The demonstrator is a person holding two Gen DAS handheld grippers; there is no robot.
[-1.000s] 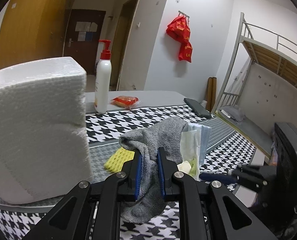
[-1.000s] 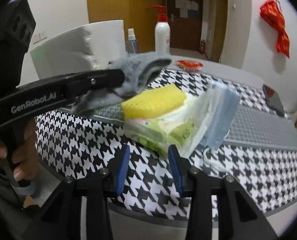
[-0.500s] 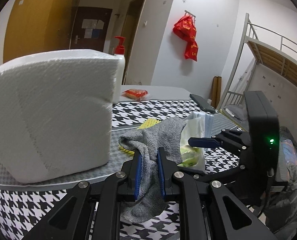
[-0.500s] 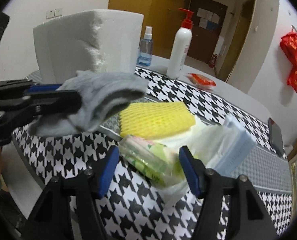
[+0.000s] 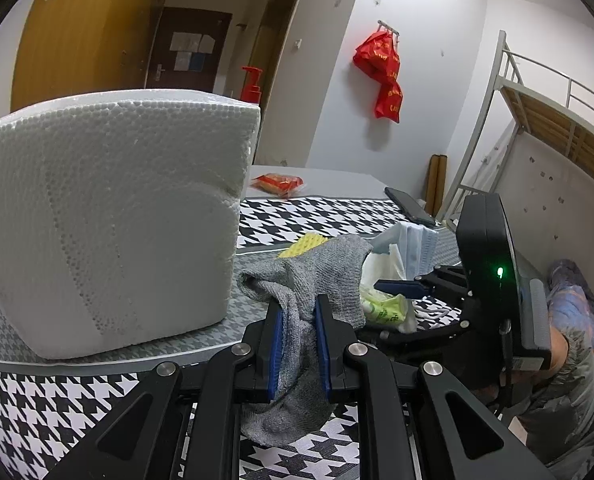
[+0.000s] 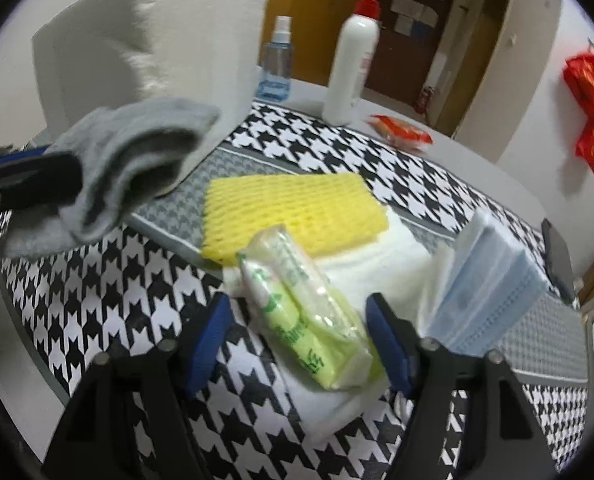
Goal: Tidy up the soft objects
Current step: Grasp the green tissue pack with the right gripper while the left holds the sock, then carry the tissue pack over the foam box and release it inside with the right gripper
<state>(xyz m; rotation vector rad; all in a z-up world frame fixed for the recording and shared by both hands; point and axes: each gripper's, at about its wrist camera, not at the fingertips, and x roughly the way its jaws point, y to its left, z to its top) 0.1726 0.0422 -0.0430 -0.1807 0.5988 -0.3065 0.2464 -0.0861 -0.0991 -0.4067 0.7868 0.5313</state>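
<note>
My left claw (image 5: 299, 338) pinched the limp grey knitted sock (image 5: 313, 280) mid-length; my right claw (image 6: 299, 336) gaped wide around the slippery green plastic-wrapped tissue pack (image 6: 305, 312), best squeezed across its middle.

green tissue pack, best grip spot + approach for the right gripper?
Grip the green tissue pack across its narrow width near mid-length, coming from its near end along its long axis. It lies flat on white cloth, lengthwise between the open right gripper fingers, so they straddle it.

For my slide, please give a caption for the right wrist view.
Open right hand-held gripper straddling the green tissue pack; left hand-held gripper holds the grey sock.
</note>
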